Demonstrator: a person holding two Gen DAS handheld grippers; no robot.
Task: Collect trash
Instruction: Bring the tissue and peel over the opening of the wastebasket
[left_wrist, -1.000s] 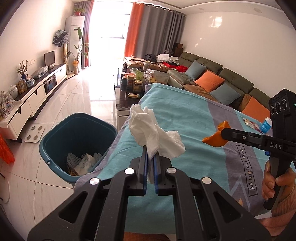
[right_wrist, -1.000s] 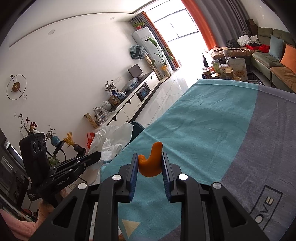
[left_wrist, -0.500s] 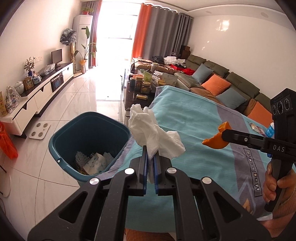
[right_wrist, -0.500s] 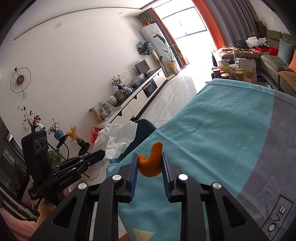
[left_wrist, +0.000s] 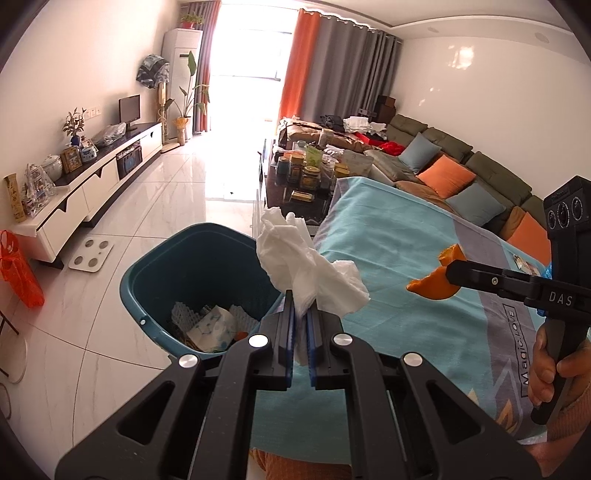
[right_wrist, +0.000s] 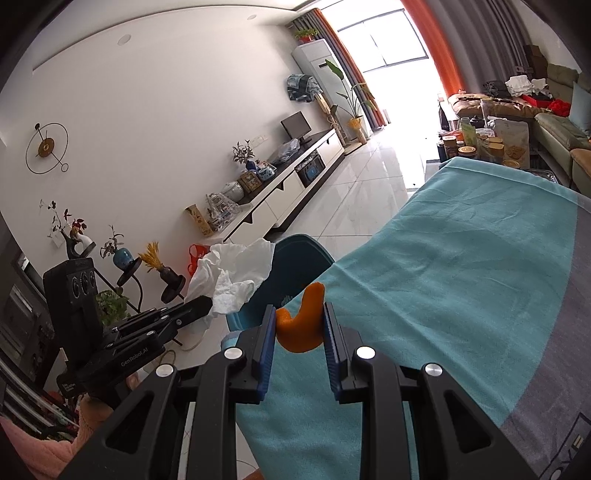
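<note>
A living room, two handheld grippers at work over a table draped in a teal-and-grey cloth (left_wrist: 391, 240). The left gripper (left_wrist: 301, 317) has its blue pads nearly together, pinching the lower end of a crumpled white tissue (left_wrist: 303, 266), which billows up toward 12 o'clock above the fingertips. Below it, at 9 o'clock from the tissue in the left wrist view, a teal waste bin (left_wrist: 162, 258) stands on the white tiled floor against the table's edge; crumpled paper and white ridged packing lie in its bottom. The tissue hangs over the bin's near rim and the cloth's edge.

The right gripper (right_wrist: 300, 325) has its fingers narrowly apart and clamped on a curved piece of orange peel (right_wrist: 301, 325), held in the air above the cloth. In the left wrist view the same peel (left_wrist: 436, 280) shows at 3 o'clock, at the tip of the black right gripper (left_wrist: 452, 273), whose handle a hand (left_wrist: 550, 365) grips at the frame's right edge. In the right wrist view the bin (right_wrist: 295, 266) sits at 11 o'clock just beyond the peel, with the tissue (right_wrist: 232, 273) at 10 o'clock, carried by the left gripper (right_wrist: 207, 308).

At 12 o'clock a dark coffee table (left_wrist: 295, 184) crowded with jars stands beyond the cloth, and a sofa (left_wrist: 461, 166) with orange and blue cushions runs along the right wall.
</note>
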